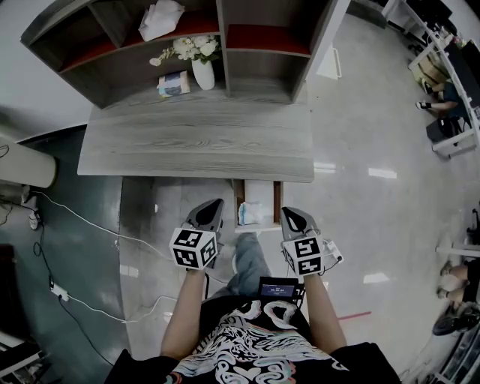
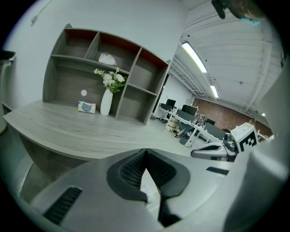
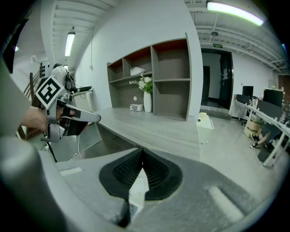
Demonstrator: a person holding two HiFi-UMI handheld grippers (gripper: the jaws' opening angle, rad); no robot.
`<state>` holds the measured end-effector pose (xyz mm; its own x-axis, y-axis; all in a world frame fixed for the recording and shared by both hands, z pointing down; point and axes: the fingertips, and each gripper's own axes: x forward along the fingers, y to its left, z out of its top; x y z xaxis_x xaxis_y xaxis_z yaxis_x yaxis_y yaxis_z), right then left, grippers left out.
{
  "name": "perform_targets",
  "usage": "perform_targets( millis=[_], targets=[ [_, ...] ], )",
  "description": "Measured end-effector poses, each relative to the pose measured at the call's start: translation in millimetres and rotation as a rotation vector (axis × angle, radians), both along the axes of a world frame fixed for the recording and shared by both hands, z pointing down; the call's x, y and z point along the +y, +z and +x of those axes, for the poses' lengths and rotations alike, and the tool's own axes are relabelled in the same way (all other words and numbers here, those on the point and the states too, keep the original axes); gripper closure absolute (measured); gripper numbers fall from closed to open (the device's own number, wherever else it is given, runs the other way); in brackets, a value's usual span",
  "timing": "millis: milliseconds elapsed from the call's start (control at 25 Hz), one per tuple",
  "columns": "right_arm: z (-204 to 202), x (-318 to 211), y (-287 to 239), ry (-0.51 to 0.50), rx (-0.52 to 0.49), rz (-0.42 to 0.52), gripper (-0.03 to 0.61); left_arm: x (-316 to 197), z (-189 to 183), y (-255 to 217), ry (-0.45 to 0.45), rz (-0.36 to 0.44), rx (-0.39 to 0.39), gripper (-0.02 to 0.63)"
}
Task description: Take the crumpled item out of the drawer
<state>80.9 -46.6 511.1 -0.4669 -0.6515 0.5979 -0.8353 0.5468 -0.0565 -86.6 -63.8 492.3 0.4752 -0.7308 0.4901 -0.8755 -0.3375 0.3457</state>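
Note:
A shallow drawer (image 1: 277, 202) stands pulled out from under the front edge of the grey desk (image 1: 195, 142). A pale crumpled item (image 1: 250, 214) lies in it. My left gripper (image 1: 215, 203) hovers just left of the drawer and my right gripper (image 1: 288, 212) just right of it, both at the drawer's front end. Neither touches the item. In the left gripper view the left gripper (image 2: 145, 152) has its jaws together and empty. The right gripper (image 3: 142, 152) shows the same in its own view.
A hutch with open shelves (image 1: 225, 45) stands at the back of the desk, holding a white vase of flowers (image 1: 202, 71), a small tissue pack (image 1: 174, 84) and a white bundle (image 1: 160, 19). Cables (image 1: 75, 217) run over the floor at left. My leg (image 1: 247, 262) is below the drawer.

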Motion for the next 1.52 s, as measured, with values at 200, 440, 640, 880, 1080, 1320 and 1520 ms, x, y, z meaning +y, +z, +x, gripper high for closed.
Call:
perform_targets(
  millis=[200,440,640,880,1080,1320,1520],
  targets=[
    [-6.1,-1.6,15.7,-0.032,0.01,-0.031,0.572,3.9,6.4,23.1,0.037,-0.042,-0.029,0.614],
    [-10.7,-0.5,33.4,-0.087,0.047,-0.063,0.572,10.2,12.4,53.0,0.069,-0.1,-0.055,0.614],
    [-13.3,-1.7,47.8,-0.11,0.048,-0.096,0.572,11.1,14.2,71.4,0.072,-0.138,-0.06,0.614],
    [-20.0,-1.2,70.1,-0.148,0.06,-0.142,0.572,10.1,15.4,94.8,0.09,-0.182,-0.076,0.614],
    [-26.3,-0.8,92.1,-0.192,0.068,-0.194,0.572,13.7,15.4,116.8,0.092,-0.23,-0.094,0.614],
    [-31.7,-1.7,117.7,-0.238,0.086,-0.254,0.572,20.1,17.1,146.1,0.109,-0.301,-0.118,0.614],
    [-35.2,0.1,133.3,-0.268,0.096,-0.295,0.572,23.1,26.4,163.3,0.126,-0.346,-0.107,0.614]
  ],
)
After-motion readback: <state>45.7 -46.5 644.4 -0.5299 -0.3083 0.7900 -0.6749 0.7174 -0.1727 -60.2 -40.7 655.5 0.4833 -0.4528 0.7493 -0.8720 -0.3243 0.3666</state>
